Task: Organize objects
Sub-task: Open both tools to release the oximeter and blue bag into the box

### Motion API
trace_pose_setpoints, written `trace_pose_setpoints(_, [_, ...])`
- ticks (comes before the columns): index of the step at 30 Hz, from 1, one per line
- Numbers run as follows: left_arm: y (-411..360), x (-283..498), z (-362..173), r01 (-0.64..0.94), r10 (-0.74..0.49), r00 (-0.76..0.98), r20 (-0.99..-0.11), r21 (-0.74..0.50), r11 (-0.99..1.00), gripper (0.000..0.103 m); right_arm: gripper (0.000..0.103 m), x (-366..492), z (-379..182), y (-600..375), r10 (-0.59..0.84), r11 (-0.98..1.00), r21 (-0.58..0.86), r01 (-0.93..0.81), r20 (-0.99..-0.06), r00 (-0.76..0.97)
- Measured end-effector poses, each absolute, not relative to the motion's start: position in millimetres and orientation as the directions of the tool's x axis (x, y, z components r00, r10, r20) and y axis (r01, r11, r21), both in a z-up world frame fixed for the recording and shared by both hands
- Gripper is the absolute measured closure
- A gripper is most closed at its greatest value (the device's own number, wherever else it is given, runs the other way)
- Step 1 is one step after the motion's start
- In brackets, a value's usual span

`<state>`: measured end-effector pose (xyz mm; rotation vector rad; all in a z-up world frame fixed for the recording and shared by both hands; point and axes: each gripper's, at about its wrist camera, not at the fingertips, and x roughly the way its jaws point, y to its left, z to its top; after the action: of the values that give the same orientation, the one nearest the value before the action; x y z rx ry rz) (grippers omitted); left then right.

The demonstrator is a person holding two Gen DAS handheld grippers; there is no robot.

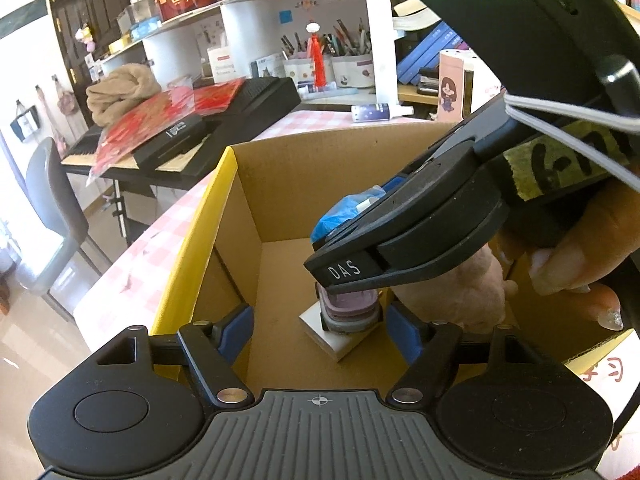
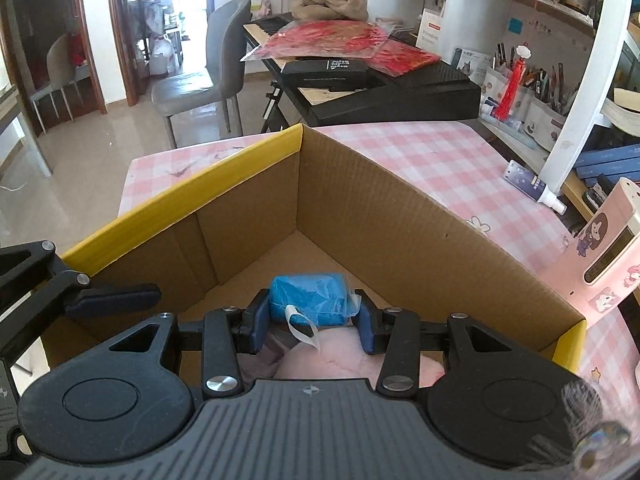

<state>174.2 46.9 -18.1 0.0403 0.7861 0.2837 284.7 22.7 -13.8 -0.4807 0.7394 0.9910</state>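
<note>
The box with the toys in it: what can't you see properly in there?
- Pink plush toy: right wrist view, mostly hidden behind the right tongs.
- Purple stack: left wrist view, top covered by the right tongs.
- Cardboard box floor: mostly hidden.

Cardboard box [image 2: 360, 200], open-topped with yellow-taped rims, standing on a pink checked cloth. Blue plastic-wrapped packet [image 2: 308, 300] with a white tab, held level above the box's interior, over a pink plush toy [image 1: 472, 292] lying on the box floor. Beside the toy on the floor, a purple-and-grey round object [image 1: 350, 312] rests upright on a small white block [image 1: 340, 342].
</note>
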Motion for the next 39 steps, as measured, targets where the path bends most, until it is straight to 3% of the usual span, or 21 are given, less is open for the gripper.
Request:
trace_pose_setpoints(19, [51, 159, -11, -0.280, 0.297, 0.681, -0.669, 0.137, 0.950, 0.027, 0.054, 283, -11, 26, 0.583, 0.474, -0.012, -0.881, -0.745, 0.324])
trace_pose_setpoints(25, [53, 150, -3, -0.268, 0.280, 0.716, -0.640, 0.118, 0.956, 0.027, 0.048, 268, 7, 8, 0.598, 0.528, -0.010, -0.849, -0.706, 0.380])
trace_pose_setpoints(28, [54, 143, 3, -0.265, 0.274, 0.735, -0.620, 0.110, 0.958, 0.017, 0.046, 256, 19, -6, 0.597, 0.569, -0.012, -0.822, -0.681, 0.424])
trace_pose_setpoints(39, [64, 112, 19, -0.259, 0.254, 0.784, -0.566, 0.073, 0.963, 0.014, 0.039, 204, 52, -57, 0.529, 0.766, -0.014, -0.643, -0.556, 0.642])
